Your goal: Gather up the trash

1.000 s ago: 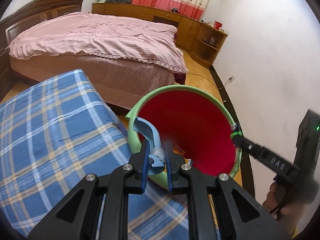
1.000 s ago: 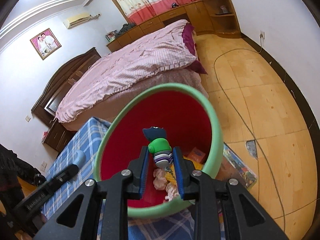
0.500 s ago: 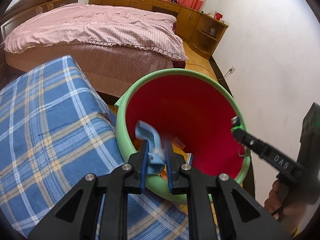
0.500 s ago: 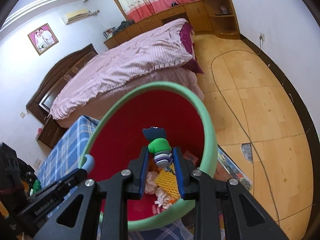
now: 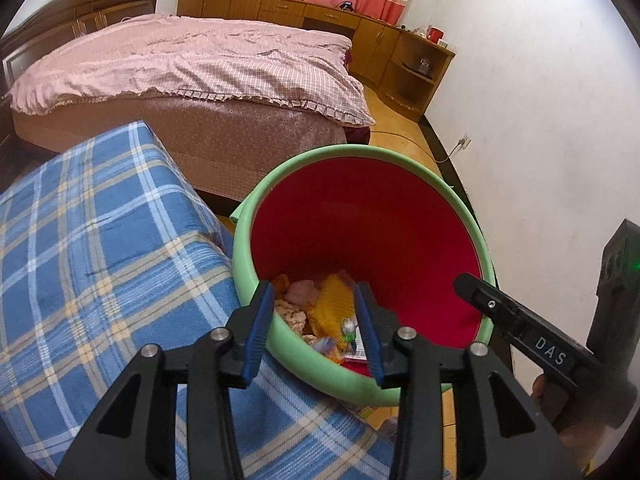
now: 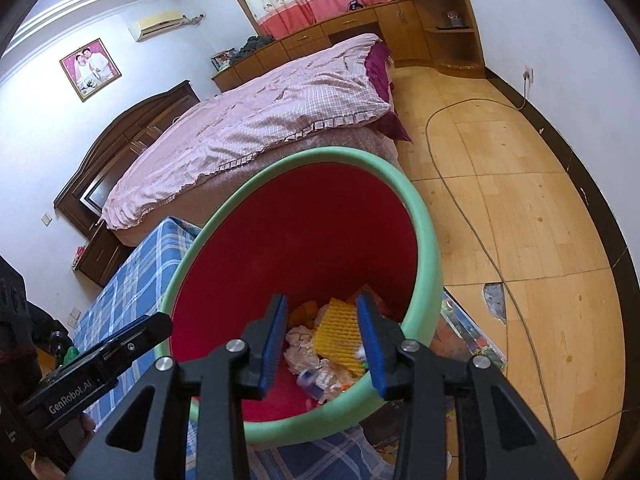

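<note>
A red bin with a green rim (image 5: 360, 152) stands beside the blue plaid surface (image 5: 100, 240); it also shows in the right wrist view (image 6: 424, 216). Trash lies at its bottom: a yellow mesh piece (image 5: 332, 300), crumpled pink tissue (image 6: 300, 340) and small wrappers. My left gripper (image 5: 316, 320) is open and empty over the bin's near rim. My right gripper (image 6: 322, 340) is open and empty above the bin mouth. The right gripper's body also shows in the left wrist view (image 5: 532, 340).
A bed with a pink cover (image 5: 192, 64) stands behind the bin. Wooden cabinets (image 5: 360, 32) line the far wall. A cable (image 6: 472, 208) runs over the wooden floor. Colourful packaging (image 6: 468, 332) lies on the floor next to the bin.
Both grippers have opened. The blue curved piece from the left and the green-and-white item from the right have dropped into the bin.
</note>
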### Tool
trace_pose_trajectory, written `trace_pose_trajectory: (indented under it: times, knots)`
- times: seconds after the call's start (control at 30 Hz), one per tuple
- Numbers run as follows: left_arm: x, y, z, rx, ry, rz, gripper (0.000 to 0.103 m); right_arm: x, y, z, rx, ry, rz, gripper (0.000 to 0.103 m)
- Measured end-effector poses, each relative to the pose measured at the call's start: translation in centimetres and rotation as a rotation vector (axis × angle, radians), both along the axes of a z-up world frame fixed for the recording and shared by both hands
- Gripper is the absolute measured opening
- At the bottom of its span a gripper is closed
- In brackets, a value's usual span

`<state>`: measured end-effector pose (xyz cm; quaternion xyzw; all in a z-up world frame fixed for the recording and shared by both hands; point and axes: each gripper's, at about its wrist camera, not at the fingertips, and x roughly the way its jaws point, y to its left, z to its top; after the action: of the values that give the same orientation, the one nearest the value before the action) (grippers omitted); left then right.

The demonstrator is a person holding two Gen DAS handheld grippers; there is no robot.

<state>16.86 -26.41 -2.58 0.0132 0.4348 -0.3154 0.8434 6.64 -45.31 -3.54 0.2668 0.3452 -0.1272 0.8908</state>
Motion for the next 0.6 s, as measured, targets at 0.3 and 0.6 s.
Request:
trace_pose_trajectory:
  times: [0.3, 0.6]
  knots:
    - [-0.6, 2.9, 0.8, 0.012, 0.018, 0.072, 0.041, -1.3, 1.4, 1.6, -0.02, -0.029, 0.017, 0.041]
    - [-2.5, 6.8, 2.9, 0.03, -0.024, 0.146, 0.044, -2.4, 5.1, 3.8, -0.043, -0.072, 0.093, 0.05]
